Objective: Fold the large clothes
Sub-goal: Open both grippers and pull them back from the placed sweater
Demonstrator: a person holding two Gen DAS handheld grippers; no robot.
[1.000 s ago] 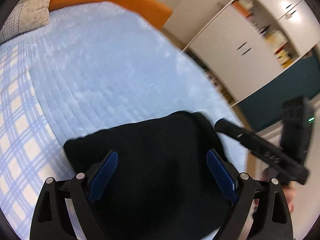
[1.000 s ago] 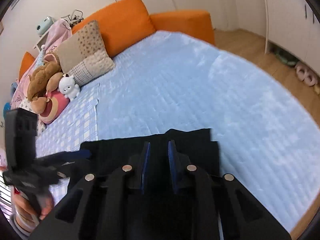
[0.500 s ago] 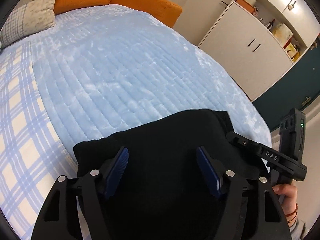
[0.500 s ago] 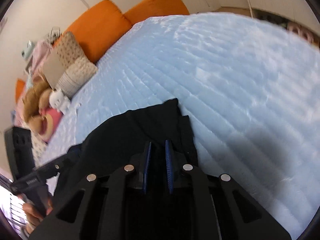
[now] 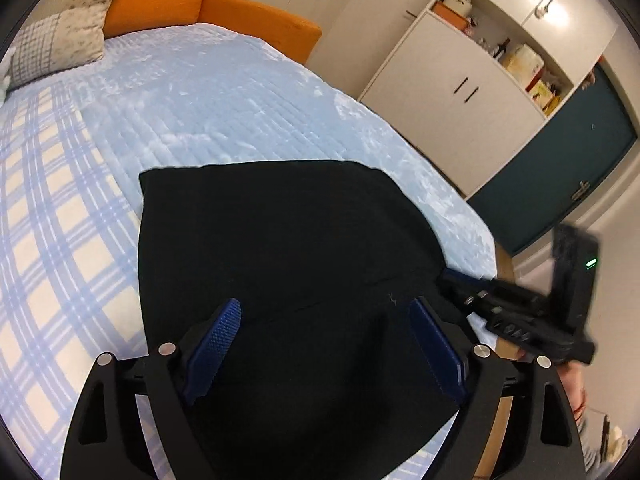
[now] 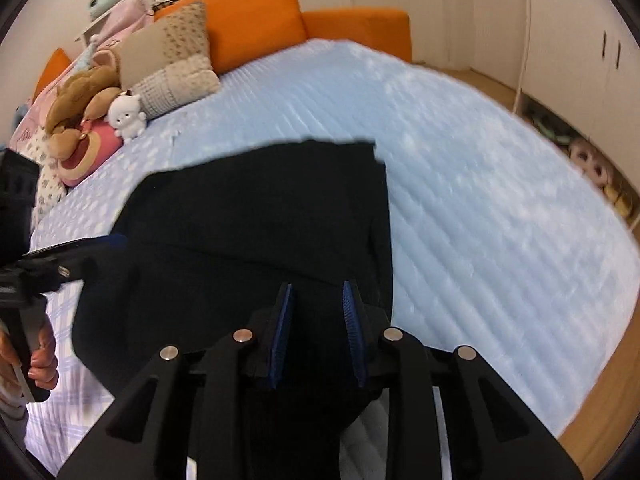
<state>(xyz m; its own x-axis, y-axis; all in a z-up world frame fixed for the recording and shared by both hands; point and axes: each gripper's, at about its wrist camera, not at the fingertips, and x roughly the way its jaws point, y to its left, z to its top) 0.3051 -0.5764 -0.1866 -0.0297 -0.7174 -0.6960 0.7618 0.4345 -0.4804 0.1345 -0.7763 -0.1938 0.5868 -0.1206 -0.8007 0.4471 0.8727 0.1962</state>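
A black folded garment (image 5: 280,264) lies on the light blue quilted blanket (image 5: 224,92) of the bed, near the bed's close edge, and part of it lies on the blue checked sheet (image 5: 48,240). The left gripper (image 5: 324,344) hangs over the near part of the cloth at about 6 o'clock in its own view; its blue pads have just been opening and stand wide apart, touching nothing. The right gripper (image 6: 318,320) has also just been opening, but its pads are only a little way apart, and I cannot tell if they pinch the dark cloth under them.
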